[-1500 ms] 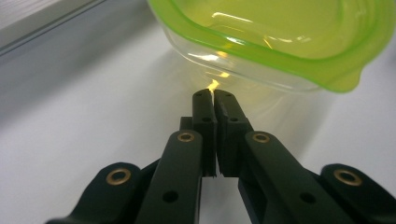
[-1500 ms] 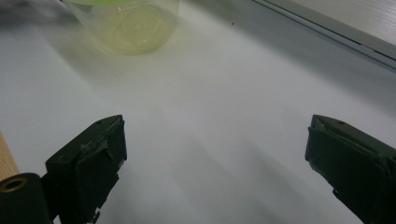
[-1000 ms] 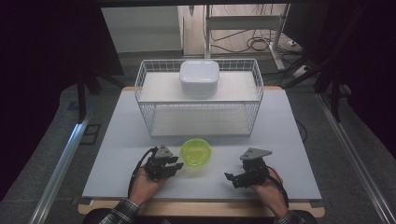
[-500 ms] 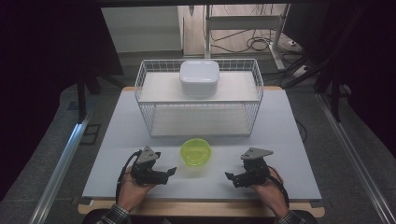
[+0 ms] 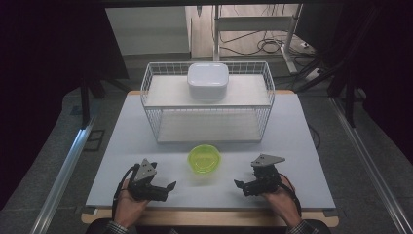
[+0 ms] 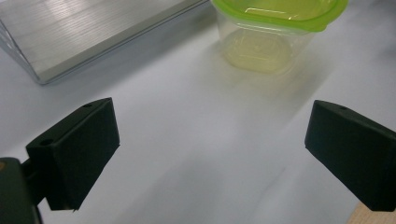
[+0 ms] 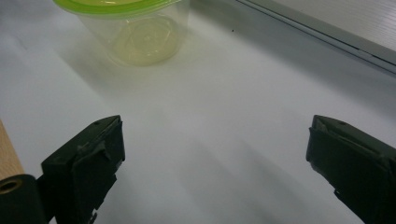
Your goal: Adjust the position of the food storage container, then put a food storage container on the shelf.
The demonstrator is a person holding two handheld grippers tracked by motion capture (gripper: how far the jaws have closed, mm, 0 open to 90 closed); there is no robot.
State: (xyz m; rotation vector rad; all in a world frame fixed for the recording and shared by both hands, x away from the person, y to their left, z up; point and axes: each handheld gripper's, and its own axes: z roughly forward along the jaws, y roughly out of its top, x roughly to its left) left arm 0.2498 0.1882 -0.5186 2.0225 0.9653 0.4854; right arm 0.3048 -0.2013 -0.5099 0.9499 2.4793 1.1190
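White tabletop (image 5: 302, 146) spreads under everything we see, and near its front left corner our left hand (image 5: 127, 204) holds the left gripper (image 5: 165, 189) low over the surface, its tips pointing toward the middle of the table. In the left gripper view its two black jaws stand wide apart with nothing between them, just bare white surface, and the container sits ahead of them and off to the right. Moving toward the centre, we find that clear plastic container with a lime-green lid (image 5: 204, 159) upright on the table, between the two grippers and a little farther from us, apart from both. Just behind it stands a white wire basket (image 5: 155, 122), open at the top, with a pale shelf board across it and a white rounded-square lidded box (image 5: 208, 81) resting on that shelf near the back. On the right, our right hand (image 5: 280, 197) holds the right gripper (image 5: 242, 186) near the front edge, tips turned inward toward the container. In the right gripper view its jaws are likewise spread wide and empty, the container ahead and to their left, and the basket's base edge runs along the upper right.
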